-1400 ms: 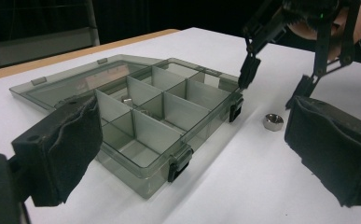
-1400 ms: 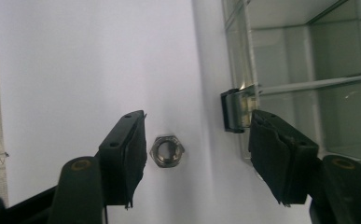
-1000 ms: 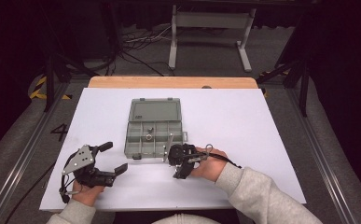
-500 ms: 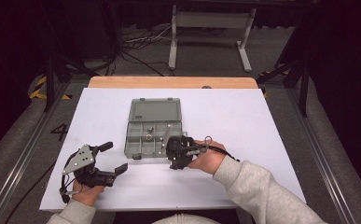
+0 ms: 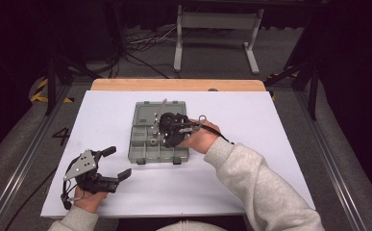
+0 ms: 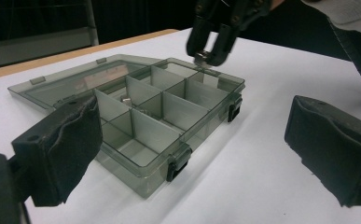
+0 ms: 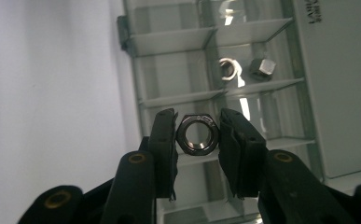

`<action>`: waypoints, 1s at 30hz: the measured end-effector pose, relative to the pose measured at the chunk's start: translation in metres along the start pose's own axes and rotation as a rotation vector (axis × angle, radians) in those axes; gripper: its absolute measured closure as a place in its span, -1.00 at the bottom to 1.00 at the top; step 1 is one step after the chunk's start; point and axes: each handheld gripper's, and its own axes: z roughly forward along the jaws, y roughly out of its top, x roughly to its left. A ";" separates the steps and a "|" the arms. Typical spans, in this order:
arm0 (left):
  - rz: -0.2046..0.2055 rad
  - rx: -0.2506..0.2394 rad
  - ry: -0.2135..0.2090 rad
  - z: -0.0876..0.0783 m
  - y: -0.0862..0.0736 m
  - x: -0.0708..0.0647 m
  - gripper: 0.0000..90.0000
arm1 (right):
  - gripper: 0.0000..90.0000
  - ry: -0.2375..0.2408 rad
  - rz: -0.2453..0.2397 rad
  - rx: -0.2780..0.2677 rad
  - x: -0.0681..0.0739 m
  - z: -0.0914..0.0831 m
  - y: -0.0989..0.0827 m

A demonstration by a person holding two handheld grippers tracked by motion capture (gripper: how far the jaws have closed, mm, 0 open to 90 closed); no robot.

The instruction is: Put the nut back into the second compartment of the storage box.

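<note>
It looks like a lab or recording studio: a desk (image 5: 126,110) covered with a white sheet stands among black curtains, loose cables (image 5: 140,45) run across the grey floor, and a metal stand (image 5: 217,29) stands beyond the desk's far edge.

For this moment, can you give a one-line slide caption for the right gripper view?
Right tool grips a hex nut above the open compartment box, where two more nuts lie.
</note>
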 end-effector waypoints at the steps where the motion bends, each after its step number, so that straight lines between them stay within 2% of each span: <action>1: 0.000 0.000 0.000 0.000 0.000 0.000 -0.89 | 0.49 0.000 0.000 0.000 0.000 0.000 0.000; 4: 0.001 0.004 -0.004 0.001 0.000 0.000 -0.89 | 0.49 -0.019 0.019 0.001 -0.014 0.004 0.010; 6: 0.002 0.004 -0.005 0.001 0.000 0.000 -0.89 | 0.49 -0.021 0.022 -0.001 -0.016 0.005 0.011; 7: 0.001 0.003 -0.005 0.001 0.000 0.000 -0.89 | 0.49 -0.028 0.033 -0.001 -0.023 0.007 0.016; 11: -0.002 0.006 -0.008 0.001 0.000 0.000 -0.89 | 0.49 -0.033 0.045 -0.011 -0.033 0.015 0.023; 21: 0.000 0.007 -0.008 0.000 0.000 0.001 -0.89 | 0.50 -0.020 0.072 0.001 -0.044 0.045 0.029; 24: 0.000 0.007 -0.008 0.000 0.000 0.001 -0.89 | 0.61 -0.014 0.071 -0.007 -0.044 0.050 0.030; 30: -0.002 0.002 -0.004 0.000 0.000 0.001 -0.89 | 0.63 -0.002 0.077 -0.007 -0.044 0.056 0.031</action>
